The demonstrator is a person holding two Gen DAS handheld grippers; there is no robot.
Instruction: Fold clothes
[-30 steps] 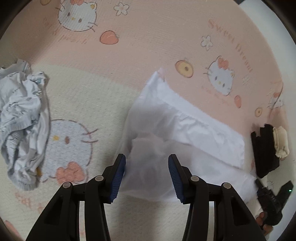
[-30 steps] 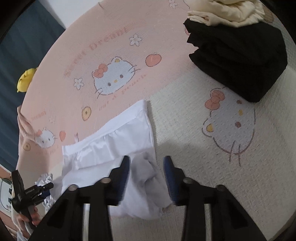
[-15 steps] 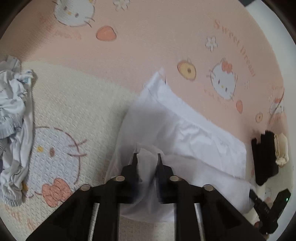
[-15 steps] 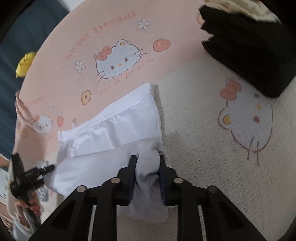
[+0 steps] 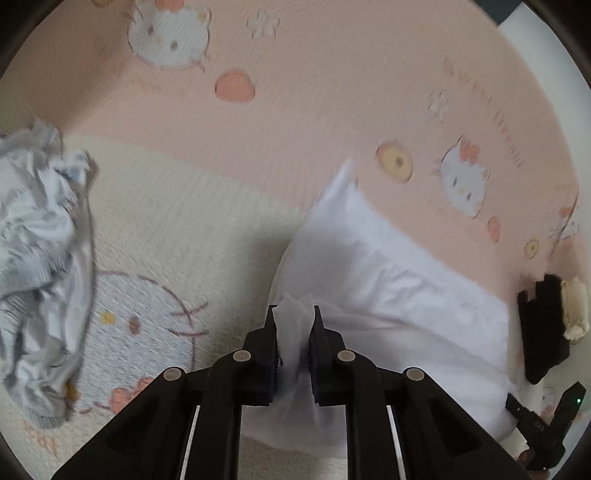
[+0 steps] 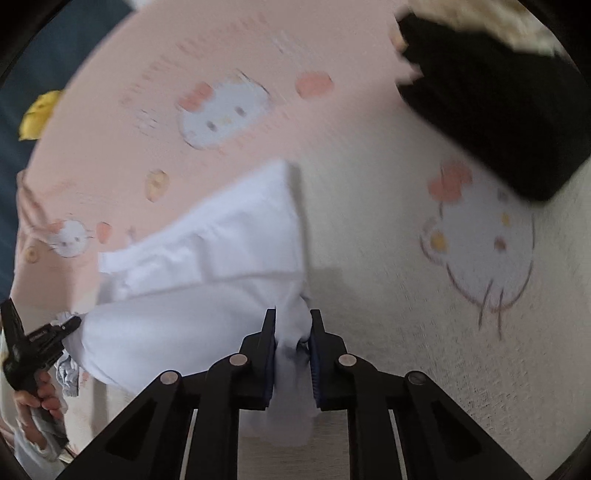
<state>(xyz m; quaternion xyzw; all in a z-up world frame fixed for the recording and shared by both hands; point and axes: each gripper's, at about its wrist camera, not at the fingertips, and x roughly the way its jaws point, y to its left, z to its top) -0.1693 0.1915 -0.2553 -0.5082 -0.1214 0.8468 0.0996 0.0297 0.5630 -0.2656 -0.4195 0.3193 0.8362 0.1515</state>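
Angling downward, both grippers (image 5: 294, 345) (image 6: 293, 347) pinching white garment (image 5: 388, 266)

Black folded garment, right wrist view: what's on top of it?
A cream folded garment lies on top of the black folded garment, at the frame's upper edge. How far it extends is cut off; anything beneath the black one is hidden.

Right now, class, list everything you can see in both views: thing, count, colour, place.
white garment: one, white, mid-mat, near edge pinched at both ends.
crumpled cloth: one, pale grey-white, left of the garment.
black stack: one, black, folded, far right.
cream cloth: one, cream, atop the black stack.
mat: one, pink and cream, cat print, under everything.
yellow toy: one, yellow, beyond the mat's edge.
left hand-held gripper: one, black, shut on the garment.
right hand-held gripper: one, black, closing on the garment.
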